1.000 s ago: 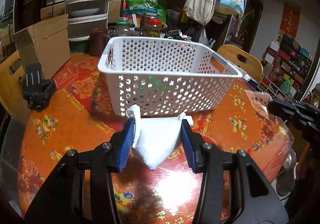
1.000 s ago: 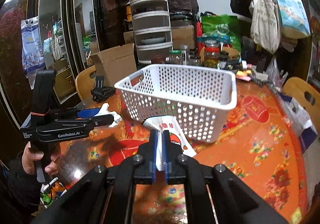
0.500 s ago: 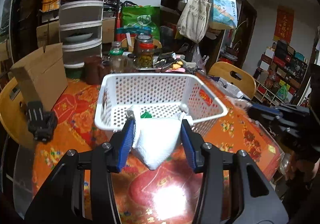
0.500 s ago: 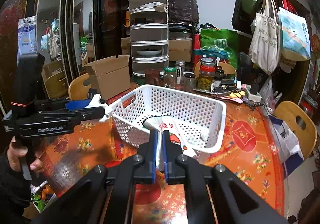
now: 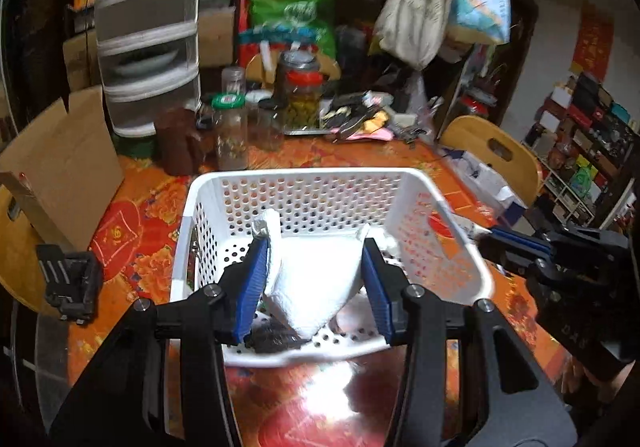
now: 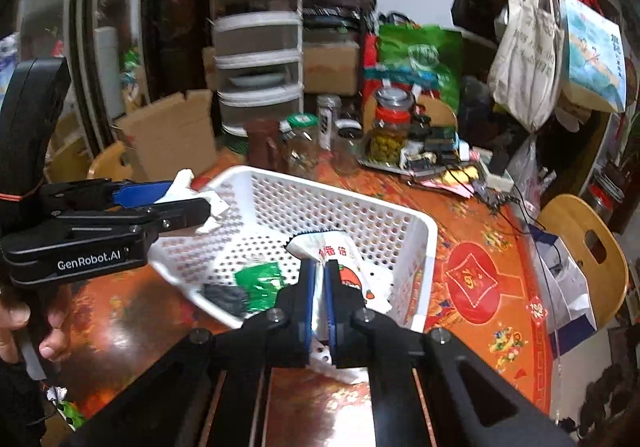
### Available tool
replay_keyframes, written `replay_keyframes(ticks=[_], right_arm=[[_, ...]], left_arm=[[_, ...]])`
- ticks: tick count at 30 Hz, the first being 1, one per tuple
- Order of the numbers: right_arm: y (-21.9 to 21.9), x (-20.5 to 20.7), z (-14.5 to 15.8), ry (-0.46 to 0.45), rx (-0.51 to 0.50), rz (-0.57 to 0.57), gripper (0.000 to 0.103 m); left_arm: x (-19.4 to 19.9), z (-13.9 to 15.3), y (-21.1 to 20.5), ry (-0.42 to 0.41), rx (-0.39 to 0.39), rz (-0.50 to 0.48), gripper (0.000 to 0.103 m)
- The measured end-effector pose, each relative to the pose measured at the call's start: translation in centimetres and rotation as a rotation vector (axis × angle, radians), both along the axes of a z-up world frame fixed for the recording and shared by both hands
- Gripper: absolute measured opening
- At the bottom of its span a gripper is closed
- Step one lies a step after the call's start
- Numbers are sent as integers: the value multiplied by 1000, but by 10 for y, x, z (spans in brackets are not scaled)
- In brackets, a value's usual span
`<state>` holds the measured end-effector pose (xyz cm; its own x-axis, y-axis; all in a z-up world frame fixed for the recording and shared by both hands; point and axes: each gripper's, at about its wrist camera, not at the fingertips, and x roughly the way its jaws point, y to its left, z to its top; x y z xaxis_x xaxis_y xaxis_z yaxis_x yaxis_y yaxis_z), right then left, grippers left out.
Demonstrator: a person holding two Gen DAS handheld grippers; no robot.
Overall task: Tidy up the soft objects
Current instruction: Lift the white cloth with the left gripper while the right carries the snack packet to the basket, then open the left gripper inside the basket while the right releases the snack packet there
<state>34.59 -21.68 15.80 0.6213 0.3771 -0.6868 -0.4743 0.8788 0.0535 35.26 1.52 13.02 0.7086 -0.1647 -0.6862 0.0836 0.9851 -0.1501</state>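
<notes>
Fingers: your left gripper (image 5: pixel 316 279) clamps the white cloth (image 5: pixel 316 287); right gripper (image 6: pixel 319 295) pinches the printed packet (image 6: pixel 340 259).
Drop: both hang over the basket (image 5: pixel 416 183); straight down.

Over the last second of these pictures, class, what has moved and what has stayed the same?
Both grippers rose from table level beside the white basket to above it. The left gripper carried the white folded cloth over the inside; the right gripper carried the printed plastic bag over the near rim. Neither grip changed. The basket and the green packet inside stayed in place.

Black tool (image 5: pixel 316 279) with blue pads (image 5: pixel 252 287), silver screws, "GenRobot.AI" lettering.
</notes>
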Motion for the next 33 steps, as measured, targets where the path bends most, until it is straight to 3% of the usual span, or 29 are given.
replay_keyframes(ticks=[8, 19, 27, 31, 33], right_arm=[[14, 53, -39, 114, -70, -25, 4], [41, 82, -87, 220, -130, -1, 5], [41, 87, -103, 235, -110, -5, 5], [39, 85, -101, 225, -90, -8, 19], [38, 83, -99, 220, -86, -13, 35]], left_arm=[[62, -56, 4, 162, 13, 25, 44], [95, -99, -9, 268, 55, 13, 45], [98, -112, -8, 281, 54, 17, 51], [96, -110, -9, 268, 38, 14, 67], [93, -108, -12, 256, 43, 7, 69]])
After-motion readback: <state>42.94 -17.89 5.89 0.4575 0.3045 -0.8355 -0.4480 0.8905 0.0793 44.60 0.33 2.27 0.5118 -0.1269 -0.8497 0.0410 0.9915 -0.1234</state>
